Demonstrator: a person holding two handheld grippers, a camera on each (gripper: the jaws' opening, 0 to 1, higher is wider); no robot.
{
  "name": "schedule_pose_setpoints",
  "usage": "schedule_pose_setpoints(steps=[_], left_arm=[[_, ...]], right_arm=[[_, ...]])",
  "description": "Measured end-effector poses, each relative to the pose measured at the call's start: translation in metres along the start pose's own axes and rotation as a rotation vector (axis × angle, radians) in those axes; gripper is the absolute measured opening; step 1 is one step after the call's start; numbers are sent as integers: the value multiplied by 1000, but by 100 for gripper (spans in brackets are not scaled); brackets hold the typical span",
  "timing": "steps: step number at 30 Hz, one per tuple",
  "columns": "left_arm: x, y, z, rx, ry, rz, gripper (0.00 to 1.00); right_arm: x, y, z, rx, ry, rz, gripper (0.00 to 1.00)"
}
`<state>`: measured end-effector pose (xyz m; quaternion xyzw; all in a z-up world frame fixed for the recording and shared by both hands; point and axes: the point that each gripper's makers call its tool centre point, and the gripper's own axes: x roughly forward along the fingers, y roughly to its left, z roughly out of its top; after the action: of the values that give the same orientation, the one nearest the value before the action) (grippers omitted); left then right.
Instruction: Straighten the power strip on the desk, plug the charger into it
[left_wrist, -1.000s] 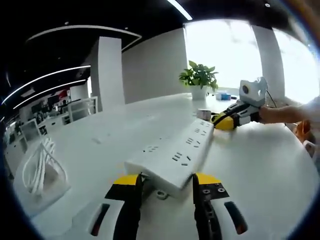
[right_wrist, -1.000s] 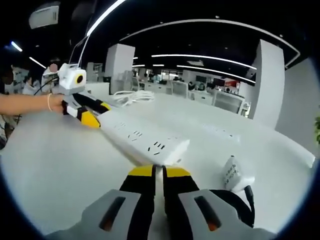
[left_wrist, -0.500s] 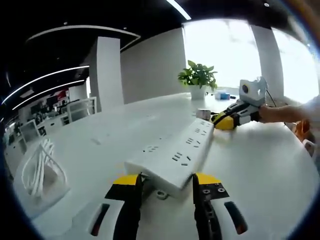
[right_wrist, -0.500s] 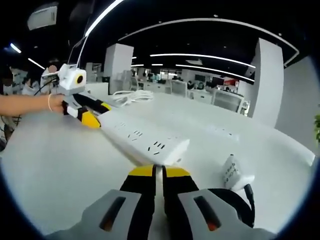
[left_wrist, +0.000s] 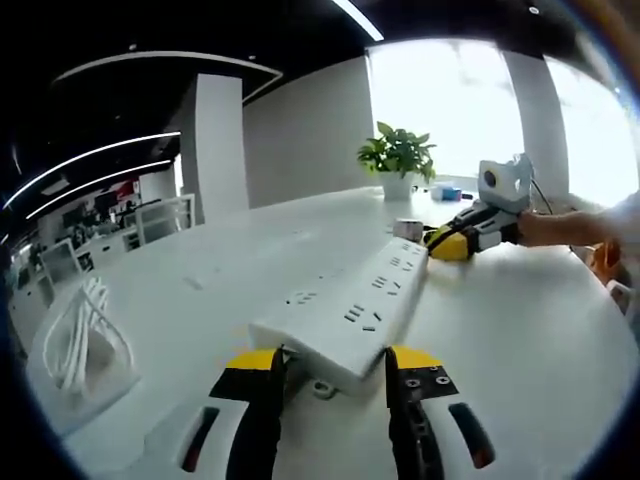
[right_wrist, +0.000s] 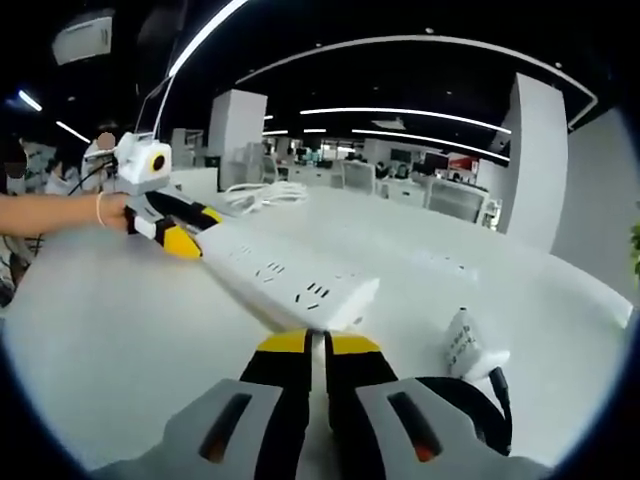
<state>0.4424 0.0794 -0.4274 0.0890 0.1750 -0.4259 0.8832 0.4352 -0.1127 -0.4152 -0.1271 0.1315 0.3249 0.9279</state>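
A long white power strip (left_wrist: 358, 303) lies on the white desk (left_wrist: 520, 340). My left gripper (left_wrist: 332, 362) has its jaws on either side of the strip's near end, closed against its two sides. In the right gripper view the same strip (right_wrist: 285, 278) runs away to the left gripper (right_wrist: 185, 228), held by a person's hand. My right gripper (right_wrist: 320, 346) is shut, its tips right at the strip's near end. It also appears as the right gripper (left_wrist: 447, 243) at the strip's far end. A white charger (right_wrist: 468, 345) with a black cable lies to the right of my right jaws.
A coil of white cable (left_wrist: 78, 335) lies at the left, also seen as the coil (right_wrist: 262, 193) behind the strip. A potted plant (left_wrist: 398, 158) stands at the desk's far edge. A small object (left_wrist: 405, 228) sits by the strip's far end. Office desks fill the background.
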Motion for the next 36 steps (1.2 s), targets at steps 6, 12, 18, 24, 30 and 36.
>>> schedule_pose_setpoints(steps=[6,12,18,24,30,36], left_arm=[[1,0,-1,25,2,15,42],[1,2,-1,41,5,37,44],[-4,4,4,12,-33,70,48],[-10,2,12,2,-63,78,50],[-17,-1,23,-18,-119,83,55],[-21,-8,32,-9,-170,91,61]], right_arm=[[0,-1,0,-5,-3,8,4],[-1,1,5,17,-26,26,8],[0,4,6,-13,-28,23,21],[1,5,5,-5,-27,29,23],[-3,10,8,3,-46,41,29],[-10,15,14,-8,-77,39,36]])
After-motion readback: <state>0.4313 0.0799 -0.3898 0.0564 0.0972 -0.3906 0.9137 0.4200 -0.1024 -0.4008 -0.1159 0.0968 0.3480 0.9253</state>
